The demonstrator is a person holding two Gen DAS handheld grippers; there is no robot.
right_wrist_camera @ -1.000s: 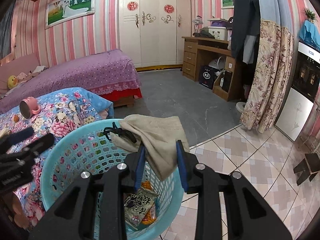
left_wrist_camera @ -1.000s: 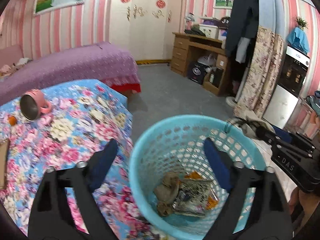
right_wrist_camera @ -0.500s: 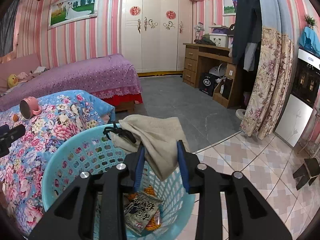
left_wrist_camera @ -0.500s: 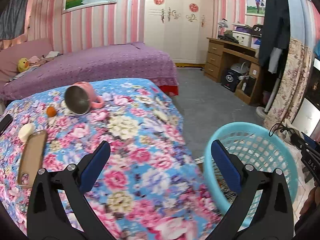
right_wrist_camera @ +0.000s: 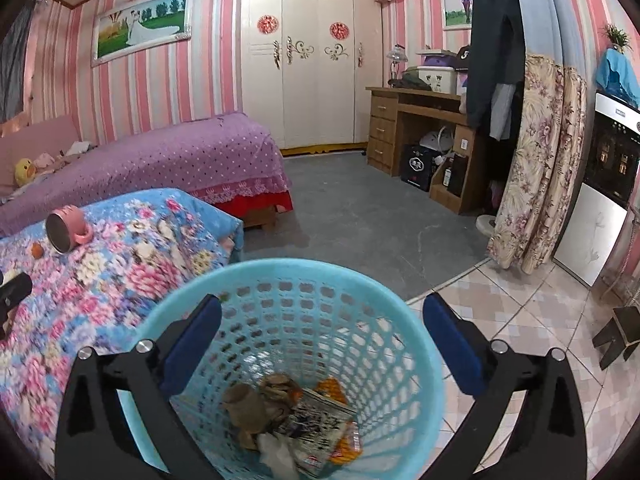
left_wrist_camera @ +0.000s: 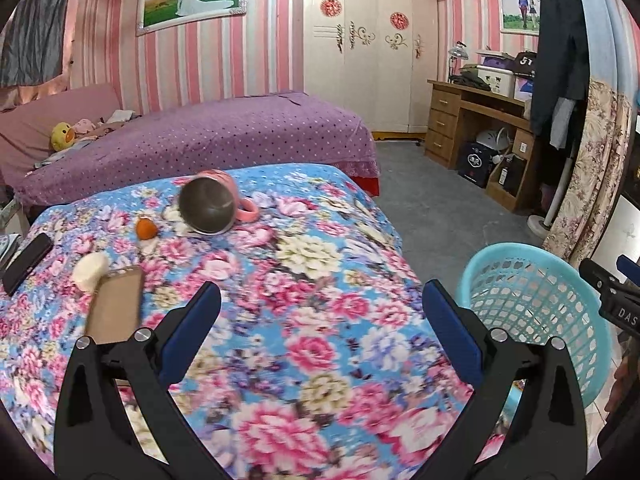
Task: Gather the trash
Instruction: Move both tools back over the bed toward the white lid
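Observation:
A light blue plastic basket [right_wrist_camera: 416, 344] stands on the floor beside a floral-covered surface; it also shows in the left wrist view [left_wrist_camera: 576, 280]. Inside lie a beige cloth [right_wrist_camera: 256, 404], snack wrappers [right_wrist_camera: 316, 424] and white paper. My right gripper [right_wrist_camera: 320, 344] is open and empty above the basket mouth. My left gripper [left_wrist_camera: 320, 332] is open and empty over the floral cover [left_wrist_camera: 304, 320]. On the cover lie an orange piece [left_wrist_camera: 145, 228], a white lump [left_wrist_camera: 90, 271], a brown flat case [left_wrist_camera: 116, 308] and a tipped pink mug [left_wrist_camera: 212, 206].
A black phone [left_wrist_camera: 26, 258] lies at the cover's left edge. A purple bed [left_wrist_camera: 200, 136] stands behind. A wooden desk [left_wrist_camera: 472, 120], hanging clothes, a floral curtain [left_wrist_camera: 588, 176] and a white appliance [right_wrist_camera: 600, 216] stand at the right. A small stool [right_wrist_camera: 620, 332] sits on the tiles.
My right gripper opened and let the beige cloth fall into the basket. My left gripper swung left from over the basket to over the floral cover.

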